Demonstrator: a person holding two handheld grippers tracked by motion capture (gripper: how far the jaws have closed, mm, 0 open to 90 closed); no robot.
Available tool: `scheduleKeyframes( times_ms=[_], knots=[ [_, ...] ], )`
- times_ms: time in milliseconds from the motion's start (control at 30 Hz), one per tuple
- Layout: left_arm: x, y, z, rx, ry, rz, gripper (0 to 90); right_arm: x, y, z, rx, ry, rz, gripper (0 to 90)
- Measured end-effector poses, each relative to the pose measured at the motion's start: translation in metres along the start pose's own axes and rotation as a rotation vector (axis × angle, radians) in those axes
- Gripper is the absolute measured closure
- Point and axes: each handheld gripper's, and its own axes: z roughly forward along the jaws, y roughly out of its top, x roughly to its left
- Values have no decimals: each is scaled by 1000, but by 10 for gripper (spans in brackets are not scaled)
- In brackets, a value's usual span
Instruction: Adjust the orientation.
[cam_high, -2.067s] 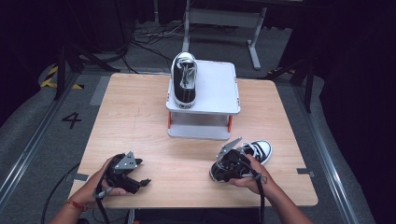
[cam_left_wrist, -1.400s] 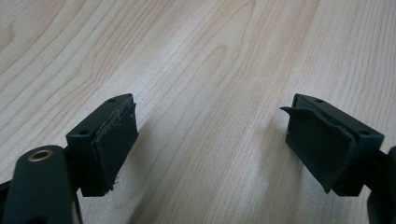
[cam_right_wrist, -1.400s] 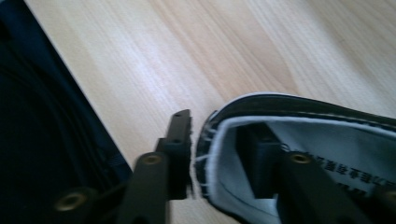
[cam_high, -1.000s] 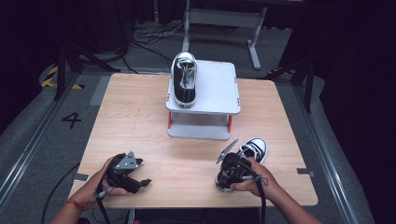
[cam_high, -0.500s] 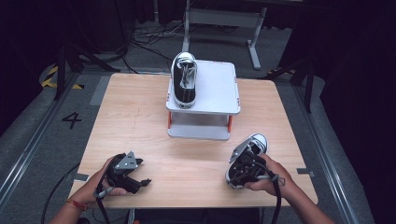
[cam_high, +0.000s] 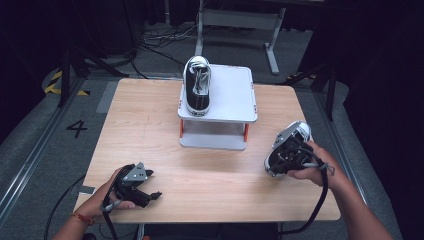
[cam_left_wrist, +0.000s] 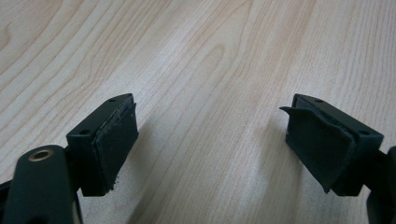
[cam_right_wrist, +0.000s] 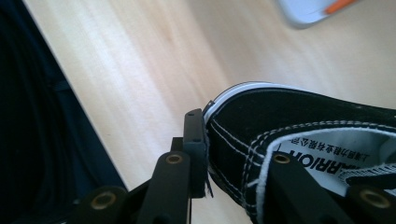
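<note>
The right hand-held gripper (cam_high: 287, 159) is clamped on the heel collar of a black canvas sneaker (cam_high: 289, 145), one jaw outside the heel and the other down inside the shoe, as the right gripper view shows (cam_right_wrist: 233, 154). The sneaker hangs over the right near part of the worktop (cam_high: 150, 130), close to its right edge; whether its sole touches the wood cannot be told. Its long axis runs from the heel in the jaws up and away toward the far right, white toe cap (cam_high: 300, 127) pointing off the worktop's corner.

What matters for the next move is the bearing to the white stand (cam_high: 235, 100): it lies to the far left of the held shoe, and its free half is the right one, since the matching sneaker (cam_high: 198, 85) already stands on the left half with its toe pointing far. In my judgement the held shoe must travel left and far, and swing its toe round to lie parallel with its mate.

The left hand-held gripper (cam_high: 150, 195) rests at the near left, jaws spread and empty over bare wood (cam_left_wrist: 210, 116), well apart from both shoes. The right hand is the nearer.
</note>
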Motion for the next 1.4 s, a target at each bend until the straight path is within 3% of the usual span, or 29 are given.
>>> scheduleKeyframes(
  times_ms=[167,400,600,767,933,1100,1400],
  knots=[
    [0,0,0,0,-1,1,173,-10,10,-21,5,-63,-11,784],
    [0,0,0,1,-2,3,173,-15,36,-53,32,-136,-81,784],
    [0,0,0,1,-3,3,174,-12,62,-83,-13,-193,-153,782],
    [0,0,0,0,-3,3,174,-13,85,-92,-42,-199,-187,780],
    [0,-1,0,-3,1,-1,178,-15,103,-95,-47,-206,-217,779],
    [-1,0,0,-1,2,-1,179,-10,128,-93,-43,-208,-312,778],
    [-3,-2,-2,-2,18,-18,188,-14,171,-74,-3,-181,-405,776]
  ],
)
